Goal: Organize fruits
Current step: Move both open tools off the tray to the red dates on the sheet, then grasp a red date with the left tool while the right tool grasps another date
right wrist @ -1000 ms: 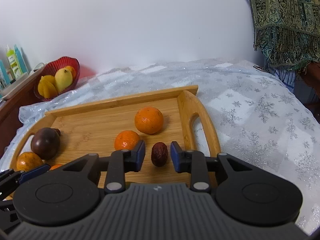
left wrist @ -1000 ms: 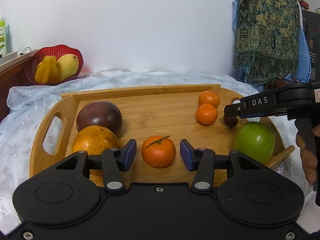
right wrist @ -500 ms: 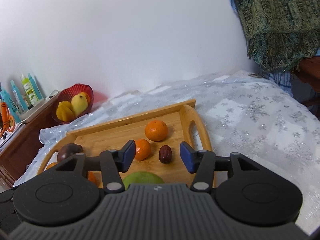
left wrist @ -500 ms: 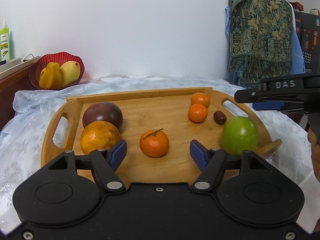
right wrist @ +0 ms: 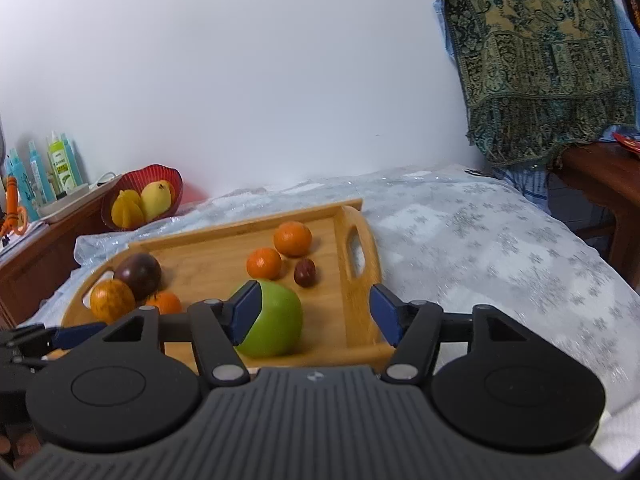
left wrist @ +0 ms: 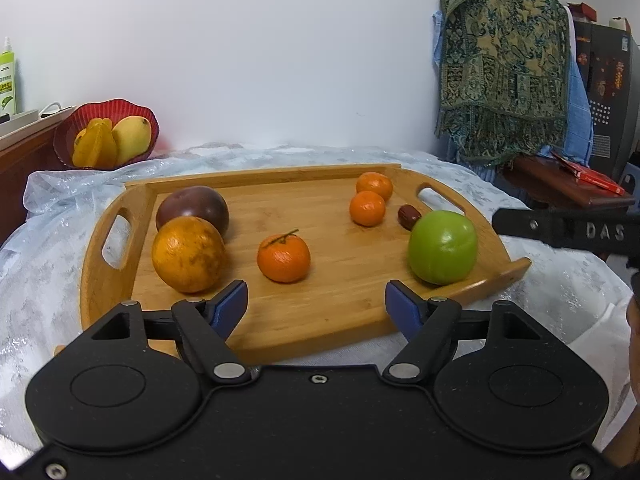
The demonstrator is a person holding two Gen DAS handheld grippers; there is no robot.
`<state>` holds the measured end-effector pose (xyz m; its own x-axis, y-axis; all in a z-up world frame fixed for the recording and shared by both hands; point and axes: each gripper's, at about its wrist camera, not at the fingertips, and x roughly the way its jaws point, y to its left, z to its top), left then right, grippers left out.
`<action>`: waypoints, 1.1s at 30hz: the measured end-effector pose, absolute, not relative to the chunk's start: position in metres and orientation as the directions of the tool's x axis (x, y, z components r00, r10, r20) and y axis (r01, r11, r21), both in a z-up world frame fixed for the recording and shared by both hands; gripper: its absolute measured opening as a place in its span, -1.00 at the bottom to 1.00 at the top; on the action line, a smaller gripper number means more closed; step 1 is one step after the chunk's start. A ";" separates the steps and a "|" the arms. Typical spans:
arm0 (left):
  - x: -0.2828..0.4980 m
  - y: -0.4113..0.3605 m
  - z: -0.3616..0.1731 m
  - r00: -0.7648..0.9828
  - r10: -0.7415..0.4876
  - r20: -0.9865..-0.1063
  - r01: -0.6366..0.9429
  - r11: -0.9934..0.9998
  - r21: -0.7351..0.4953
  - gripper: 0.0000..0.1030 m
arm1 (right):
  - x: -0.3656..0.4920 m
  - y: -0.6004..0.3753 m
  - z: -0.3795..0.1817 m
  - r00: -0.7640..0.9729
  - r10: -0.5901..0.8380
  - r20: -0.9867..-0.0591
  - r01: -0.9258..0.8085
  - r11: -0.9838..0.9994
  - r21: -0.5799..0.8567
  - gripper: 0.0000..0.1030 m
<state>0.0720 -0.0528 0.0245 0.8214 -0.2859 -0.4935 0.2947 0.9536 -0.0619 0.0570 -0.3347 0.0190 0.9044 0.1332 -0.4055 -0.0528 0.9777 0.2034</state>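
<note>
Since a second ago both claws are backing away from the wooden tray (left wrist: pixel 120 280) and spreading wide: the left claw (left wrist: pixel 316 304) is leaving the stemmed mandarin (left wrist: pixel 283 258), and the right claw (right wrist: pixel 316 316) is leaving the dark date (right wrist: pixel 305 272). Both are now hanging empty. Going left to right ahead of the left claw, the big orange (left wrist: pixel 188 254) and purple passion fruit (left wrist: pixel 193 210) are touching, the stemmed mandarin is sitting alone dead ahead, and two small mandarins (left wrist: pixel 367 208), the date and the green apple (left wrist: pixel 443 247) are clustering to the right. The sorting is probably underway, with the lone mandarin likely still to join its pair. The right view is showing the apple just past its left finger, and bottles (right wrist: pixel 60 168) beside the red bowl (right wrist: pixel 140 200) on the side desk, while hiding most of the stemmed mandarin.
</note>
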 end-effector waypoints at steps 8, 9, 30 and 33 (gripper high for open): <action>0.063 -0.058 0.022 0.808 -0.297 -0.509 0.320 0.946 -0.045 0.47 | 0.029 -0.329 0.007 0.903 0.101 -0.417 -0.033 0.986 0.166 0.46; 0.063 -0.059 0.022 0.805 -0.300 -0.512 0.327 0.944 -0.041 0.47 | 0.025 -0.327 0.006 0.902 0.098 -0.420 -0.032 0.987 0.159 0.46; 0.051 -0.096 0.033 0.589 -0.484 -0.647 0.548 0.828 -0.120 -0.42 | -0.016 -0.299 -0.021 0.840 0.090 -0.535 -0.081 0.996 0.041 -0.38; 0.052 -0.106 0.035 0.552 -0.501 -0.666 0.571 0.810 -0.135 -0.46 | -0.017 -0.299 -0.021 0.838 0.079 -0.540 -0.076 0.997 0.028 -0.46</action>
<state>0.0524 -0.1059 0.0347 0.5524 -0.5009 -0.6663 0.5710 0.8097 -0.1354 -0.0165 -0.2992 -0.0212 0.8378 0.0792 -0.5401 -0.0759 0.9967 0.0283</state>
